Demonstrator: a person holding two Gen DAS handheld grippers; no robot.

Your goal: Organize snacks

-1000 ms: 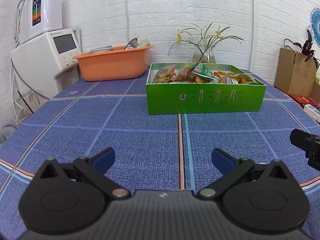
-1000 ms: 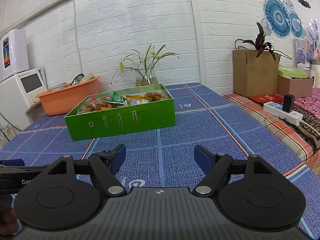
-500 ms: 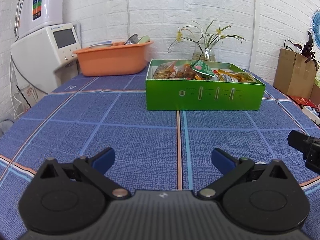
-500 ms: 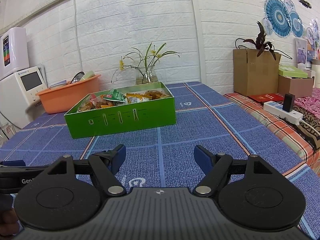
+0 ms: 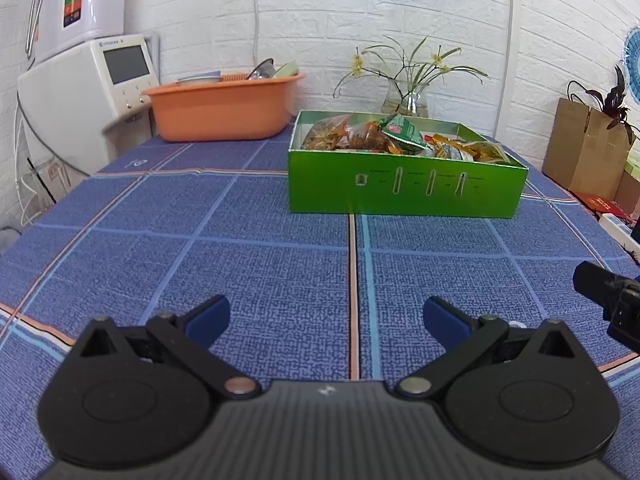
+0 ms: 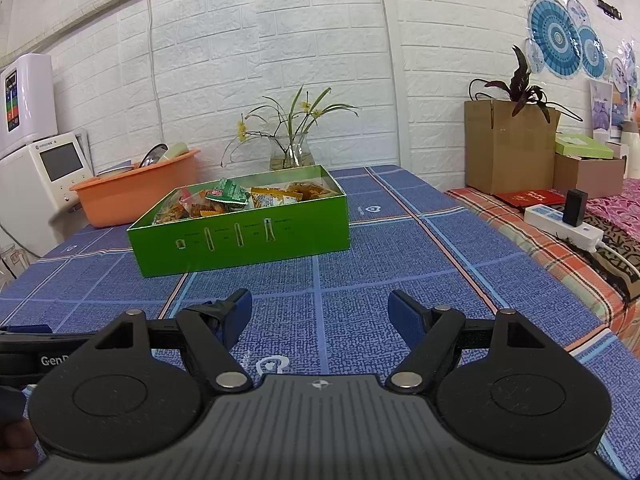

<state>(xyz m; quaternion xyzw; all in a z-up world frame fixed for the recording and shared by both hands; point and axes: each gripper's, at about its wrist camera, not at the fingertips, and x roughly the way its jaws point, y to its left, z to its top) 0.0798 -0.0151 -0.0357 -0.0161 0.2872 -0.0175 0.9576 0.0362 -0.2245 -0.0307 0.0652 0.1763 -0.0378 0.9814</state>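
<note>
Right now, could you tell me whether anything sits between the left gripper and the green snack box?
Nothing visible does: only bare blue tablecloth lies between the open left gripper and the box. The orange basin stands off to the left.

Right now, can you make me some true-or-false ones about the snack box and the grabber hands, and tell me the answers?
1. The green box has snack packets in it. True.
2. The left gripper is holding a snack. False: its fingers are spread apart with nothing between them.
3. The orange tub sits on top of the green box. False: it stands on the blue tablecloth, off to the box's left.
4. A glass vase with flowers stands behind the box. True.
5. The right gripper is inside the box. False: it is open, above the cloth in front of the box.
</note>
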